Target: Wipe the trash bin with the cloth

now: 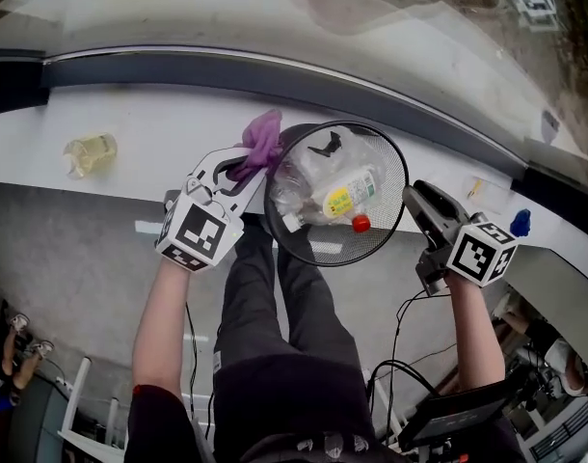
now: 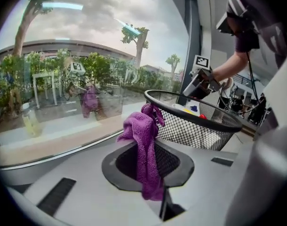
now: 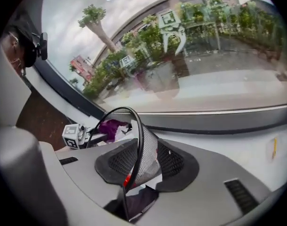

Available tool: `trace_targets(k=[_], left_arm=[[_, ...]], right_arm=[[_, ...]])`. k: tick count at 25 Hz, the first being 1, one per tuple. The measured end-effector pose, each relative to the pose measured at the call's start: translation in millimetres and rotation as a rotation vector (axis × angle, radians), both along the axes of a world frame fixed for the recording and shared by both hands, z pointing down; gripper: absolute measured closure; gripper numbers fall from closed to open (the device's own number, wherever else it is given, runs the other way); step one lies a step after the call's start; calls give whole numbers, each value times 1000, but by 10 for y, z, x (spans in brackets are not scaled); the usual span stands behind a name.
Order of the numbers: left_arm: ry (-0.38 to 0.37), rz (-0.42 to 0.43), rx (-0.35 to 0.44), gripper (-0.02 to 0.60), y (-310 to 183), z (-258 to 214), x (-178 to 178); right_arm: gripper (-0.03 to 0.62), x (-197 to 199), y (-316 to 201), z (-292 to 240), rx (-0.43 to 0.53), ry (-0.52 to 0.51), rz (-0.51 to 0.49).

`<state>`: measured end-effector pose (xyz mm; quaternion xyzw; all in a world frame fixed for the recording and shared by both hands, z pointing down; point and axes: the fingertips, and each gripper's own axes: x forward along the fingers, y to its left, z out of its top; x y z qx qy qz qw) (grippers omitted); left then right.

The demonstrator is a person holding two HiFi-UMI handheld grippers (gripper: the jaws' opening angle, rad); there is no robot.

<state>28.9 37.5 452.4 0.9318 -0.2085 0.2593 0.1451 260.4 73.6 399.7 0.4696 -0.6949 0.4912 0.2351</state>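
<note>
A black mesh trash bin (image 1: 304, 249) stands at the front edge of the white counter, with plastic bottles (image 1: 347, 199) and wrappers inside. My left gripper (image 1: 238, 167) is shut on a purple cloth (image 1: 260, 143), which lies against the bin's left rim. In the left gripper view the cloth (image 2: 146, 149) hangs from between the jaws just in front of the bin (image 2: 195, 128). My right gripper (image 1: 414, 199) is at the bin's right rim. In the right gripper view the mesh wall (image 3: 146, 159) runs between the spread jaws, and they stand open around it.
A small bottle of yellowish liquid (image 1: 90, 152) lies on the counter (image 1: 130, 123) at the left. A blue object (image 1: 521, 222) sits at the counter's right end. A large window (image 1: 275, 17) runs behind the counter. The person's legs, cables and equipment are below.
</note>
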Motion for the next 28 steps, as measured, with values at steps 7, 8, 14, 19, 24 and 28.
trace_targets(k=[7, 8, 14, 19, 24, 28], left_arm=[[-43, 12, 45, 538, -6, -10, 25], [-40, 10, 41, 538, 12, -14, 26], [-70, 18, 25, 538, 197, -109, -43], [-43, 28, -40, 538, 583, -124, -60], [13, 86, -91, 538, 1149, -159, 222], [71, 43, -124, 538, 1235, -161, 284]], right_arm=[[559, -207, -120, 39, -99, -142, 30], [559, -196, -122, 35, -103, -171, 74], [543, -82, 207, 92, -221, -411, 436], [543, -51, 404, 94, -197, -492, 639], [543, -189, 598, 63, -187, -577, 788], [562, -417, 728, 83, -236, -531, 687]])
